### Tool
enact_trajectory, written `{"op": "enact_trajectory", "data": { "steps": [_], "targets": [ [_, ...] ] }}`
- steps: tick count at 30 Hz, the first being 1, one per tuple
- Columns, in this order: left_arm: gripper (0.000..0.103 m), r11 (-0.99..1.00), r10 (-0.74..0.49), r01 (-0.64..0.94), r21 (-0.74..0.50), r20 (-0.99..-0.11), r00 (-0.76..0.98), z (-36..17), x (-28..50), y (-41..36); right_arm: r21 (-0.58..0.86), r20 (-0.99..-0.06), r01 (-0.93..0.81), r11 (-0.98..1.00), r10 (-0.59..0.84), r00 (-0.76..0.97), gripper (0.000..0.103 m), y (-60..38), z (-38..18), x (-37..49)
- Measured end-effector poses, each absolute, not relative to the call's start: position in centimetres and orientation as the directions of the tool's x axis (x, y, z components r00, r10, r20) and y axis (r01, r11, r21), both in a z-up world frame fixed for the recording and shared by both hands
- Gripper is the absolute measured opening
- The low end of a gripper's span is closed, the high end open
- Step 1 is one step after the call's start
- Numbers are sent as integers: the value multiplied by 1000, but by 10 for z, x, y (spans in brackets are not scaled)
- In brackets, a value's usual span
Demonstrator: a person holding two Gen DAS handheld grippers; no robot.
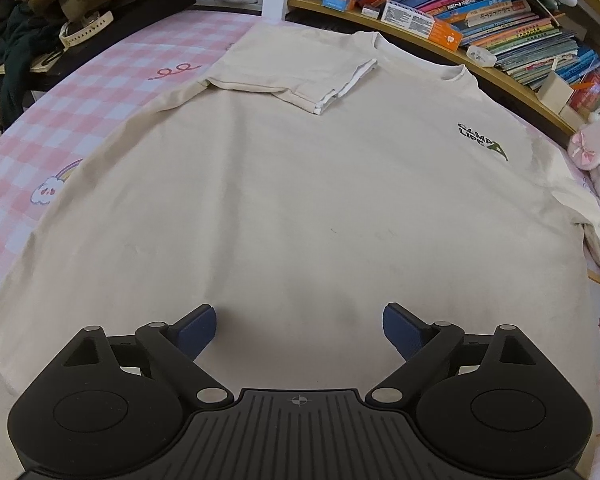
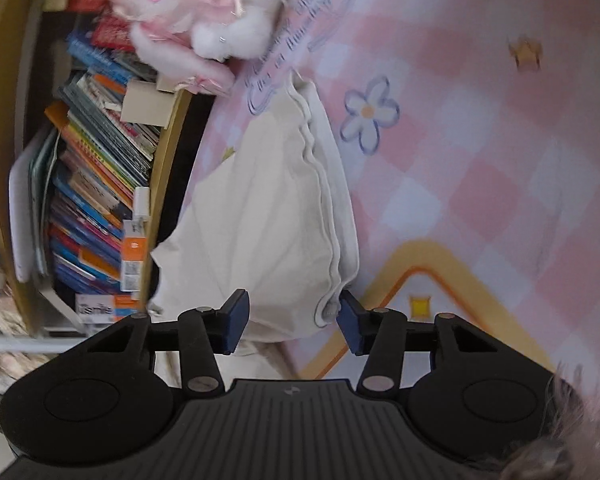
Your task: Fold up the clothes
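Observation:
A cream T-shirt (image 1: 292,184) with a small dark chest logo (image 1: 482,140) lies flat, front up, on a pink checked bedsheet (image 1: 60,136). Its far-left sleeve (image 1: 300,76) is folded in over the chest. My left gripper (image 1: 299,330) is open and empty, hovering over the shirt's lower part. In the right wrist view the shirt's other sleeve (image 2: 268,216) lies spread on the sheet. My right gripper (image 2: 294,320) is open, with the sleeve's hemmed edge (image 2: 328,308) lying between its blue pads, which do not close on it.
A curved wooden bookshelf (image 1: 480,20) packed with books runs along the far side of the bed. A pink plush toy (image 1: 596,148) sits at the right edge; it also shows in the right wrist view (image 2: 188,16). Dark clothes and a belt (image 1: 60,12) are piled far left.

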State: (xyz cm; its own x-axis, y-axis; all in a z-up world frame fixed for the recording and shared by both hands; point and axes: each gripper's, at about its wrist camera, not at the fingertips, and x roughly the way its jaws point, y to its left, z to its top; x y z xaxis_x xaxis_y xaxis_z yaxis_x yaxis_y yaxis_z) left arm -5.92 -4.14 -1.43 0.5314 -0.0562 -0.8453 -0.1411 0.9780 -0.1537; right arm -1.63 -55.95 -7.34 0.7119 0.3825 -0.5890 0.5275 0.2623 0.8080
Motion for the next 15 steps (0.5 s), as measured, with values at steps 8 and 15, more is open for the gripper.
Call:
{"op": "enact_trajectory", "data": {
  "steps": [8,15],
  "targets": [
    [93,976,-64,-141,-165,-839,540,-14,-60,-32,749,-660,582,315,292,692,8,-565,-69,1],
    [93,965,-73,-171,-200,-827,557,-15,-58,-6,540,-708,429,725,115,697,8,-507,5,61]
  ]
}}
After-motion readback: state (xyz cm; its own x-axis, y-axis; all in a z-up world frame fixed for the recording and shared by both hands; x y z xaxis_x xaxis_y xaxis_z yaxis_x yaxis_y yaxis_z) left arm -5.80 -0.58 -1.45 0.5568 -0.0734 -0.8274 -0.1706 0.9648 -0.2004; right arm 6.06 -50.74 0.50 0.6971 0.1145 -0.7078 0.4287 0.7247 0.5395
